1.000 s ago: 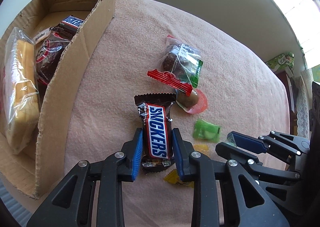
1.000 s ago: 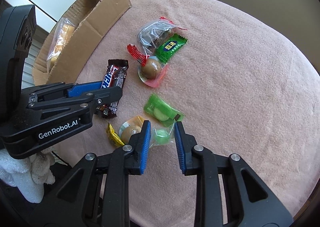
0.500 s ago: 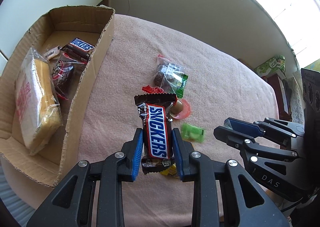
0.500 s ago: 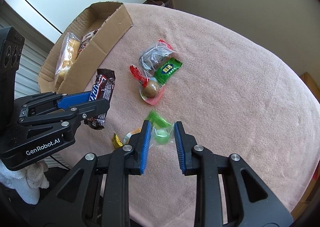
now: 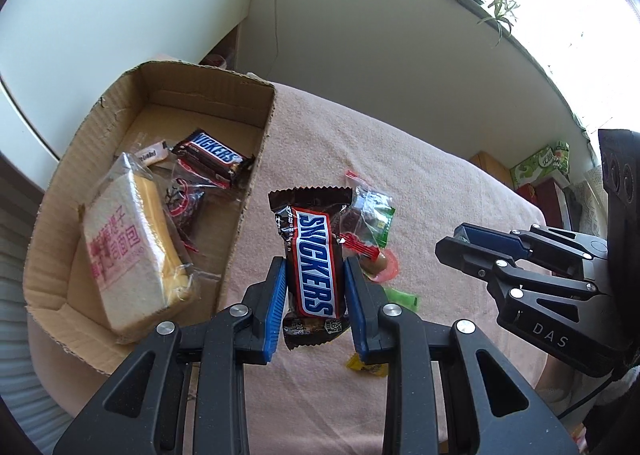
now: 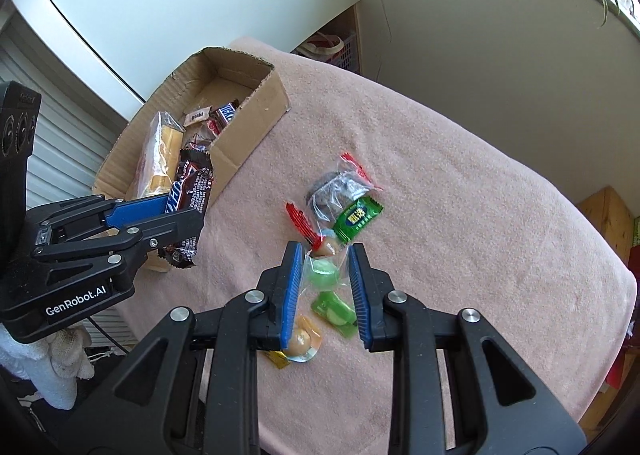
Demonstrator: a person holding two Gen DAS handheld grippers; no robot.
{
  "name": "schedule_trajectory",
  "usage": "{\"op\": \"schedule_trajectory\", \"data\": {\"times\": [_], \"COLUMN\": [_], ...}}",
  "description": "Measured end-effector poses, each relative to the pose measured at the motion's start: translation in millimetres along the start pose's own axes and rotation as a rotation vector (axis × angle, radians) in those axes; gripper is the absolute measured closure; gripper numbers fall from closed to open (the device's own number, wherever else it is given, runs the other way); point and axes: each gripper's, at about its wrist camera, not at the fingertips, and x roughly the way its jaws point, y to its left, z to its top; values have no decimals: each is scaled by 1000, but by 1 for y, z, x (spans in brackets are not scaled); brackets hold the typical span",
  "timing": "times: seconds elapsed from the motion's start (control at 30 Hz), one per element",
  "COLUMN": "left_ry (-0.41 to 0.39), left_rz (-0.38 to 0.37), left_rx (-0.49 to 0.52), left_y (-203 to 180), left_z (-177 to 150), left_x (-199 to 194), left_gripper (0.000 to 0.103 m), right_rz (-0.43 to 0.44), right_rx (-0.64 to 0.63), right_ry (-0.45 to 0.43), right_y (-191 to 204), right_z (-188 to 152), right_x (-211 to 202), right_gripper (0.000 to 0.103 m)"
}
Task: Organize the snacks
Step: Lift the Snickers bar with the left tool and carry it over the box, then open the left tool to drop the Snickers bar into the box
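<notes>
Snickers bar (image 5: pixel 313 263) sits upright, pinched between the blue pads of the left gripper (image 5: pixel 314 303), clear of the pink blanket (image 5: pixel 420 183) underneath. Off past the left finger is the cardboard box (image 5: pixel 256 159), which already has a second Snickers (image 5: pixel 212 159), a wrapped slice of bread (image 5: pixel 128 251) and a dark snack in a clear bag (image 5: pixel 184 207) inside.

Over on the other side, the right gripper (image 6: pixel 325 287) has its fingers closed in on a little clear-wrapped green candy (image 6: pixel 323 274), holding it up off the blanket (image 6: pixel 460 195). Just below those fingertips a green packet (image 6: pixel 336 311) lies on the cloth, and tucked by the left finger there's an orange-wrapped round candy (image 6: pixel 303 341) with a yellow wrapper (image 6: pixel 279 358) poking out beside it.

Out beyond the right gripper's tips is a small pile: a clear bag with something dark in it (image 6: pixel 334 191), a green sachet with yellow writing (image 6: pixel 357 219), a red wrapper strip (image 6: pixel 303 223) and a brown ball candy (image 6: pixel 326 246), all touching or overlapping. In that same view the left gripper (image 6: pixel 160 211) shows up to the left, holding its bar (image 6: pixel 191 195) right in front of the near wall of the box (image 6: pixel 244 147).
</notes>
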Motion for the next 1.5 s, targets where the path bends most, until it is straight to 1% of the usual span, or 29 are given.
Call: {"op": "schedule_trajectory", "data": {"times": [0.2,0.3,0.43,0.67,1.07,1.5], "left_ry": [-24,-29,-36,-42,-38,-52], "left_rz": [37,59,78,99,108,117], "left_rx": [-41,-55,-92,-113,-93,-77], "left_y": [33,39,58,81,87,87], "left_z": [13,24,36,50,67,70], "left_x": [-9,-4,-3,0,10,8], "left_gripper": [76,76,76,76,76,76], "right_rz": [9,23,34,48,54,60], "right_rx": [-33,-43,-70,-108,-133,-181], "right_ry": [-16,-22,-24,-18,9,14], "right_y": [21,32,49,78,103,119], "right_z": [29,43,62,82,101,109], "right_x": [9,14,22,36,59,68], "right_gripper": [78,78,78,78,78,77]}}
